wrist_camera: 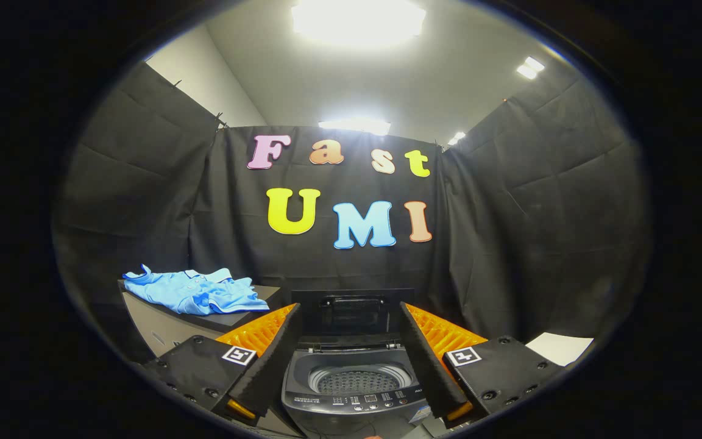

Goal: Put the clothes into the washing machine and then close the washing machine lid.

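Between the spread fingers of the gripper (348, 356), which are wide apart and hold nothing, sits a small washing machine (351, 390) with its lid (351, 311) raised upright at the far side and its drum bare. Farther off to the left, a light blue shirt (195, 291) lies crumpled on a grey table (162, 326), well apart from the fingers.

My claw (351, 360) hangs spread wide, its fingers gripping nothing, their inner faces a matt, foam-like padding and their outer sides ribbed plastic. Between them the washing machine (351, 390) shows smooth grey plastic with a slight sheen, its drum (356, 381) perforated metal. Its raised lid (351, 312) looks glossy. On the table (162, 329), smooth and matt, lies a soft cloth shirt (195, 291), rumpled.
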Demonstrator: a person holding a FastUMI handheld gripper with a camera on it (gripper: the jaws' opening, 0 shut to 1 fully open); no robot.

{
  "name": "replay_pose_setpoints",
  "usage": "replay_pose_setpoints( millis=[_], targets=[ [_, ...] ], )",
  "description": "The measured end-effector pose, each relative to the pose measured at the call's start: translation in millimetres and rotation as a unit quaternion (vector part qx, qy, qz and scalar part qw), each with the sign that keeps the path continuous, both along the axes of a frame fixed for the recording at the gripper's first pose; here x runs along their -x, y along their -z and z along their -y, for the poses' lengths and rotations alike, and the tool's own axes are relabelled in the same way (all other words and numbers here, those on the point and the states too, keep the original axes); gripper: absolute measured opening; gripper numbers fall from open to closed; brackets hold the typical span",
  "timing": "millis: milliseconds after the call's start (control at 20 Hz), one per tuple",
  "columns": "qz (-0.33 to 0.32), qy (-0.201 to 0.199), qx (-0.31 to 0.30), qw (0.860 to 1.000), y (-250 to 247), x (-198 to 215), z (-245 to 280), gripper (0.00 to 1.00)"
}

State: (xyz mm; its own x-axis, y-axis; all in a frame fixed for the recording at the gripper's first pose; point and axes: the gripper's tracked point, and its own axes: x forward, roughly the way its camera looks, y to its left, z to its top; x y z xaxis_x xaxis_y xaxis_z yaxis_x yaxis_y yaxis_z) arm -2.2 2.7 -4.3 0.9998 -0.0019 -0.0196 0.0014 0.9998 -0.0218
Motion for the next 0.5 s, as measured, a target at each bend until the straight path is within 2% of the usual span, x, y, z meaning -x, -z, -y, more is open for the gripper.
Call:
replay_pose_setpoints(
  millis=[500],
  targets=[
    [-0.005,-0.008,0.009,1.000,-28,-27,-40,0.97]
  ],
)
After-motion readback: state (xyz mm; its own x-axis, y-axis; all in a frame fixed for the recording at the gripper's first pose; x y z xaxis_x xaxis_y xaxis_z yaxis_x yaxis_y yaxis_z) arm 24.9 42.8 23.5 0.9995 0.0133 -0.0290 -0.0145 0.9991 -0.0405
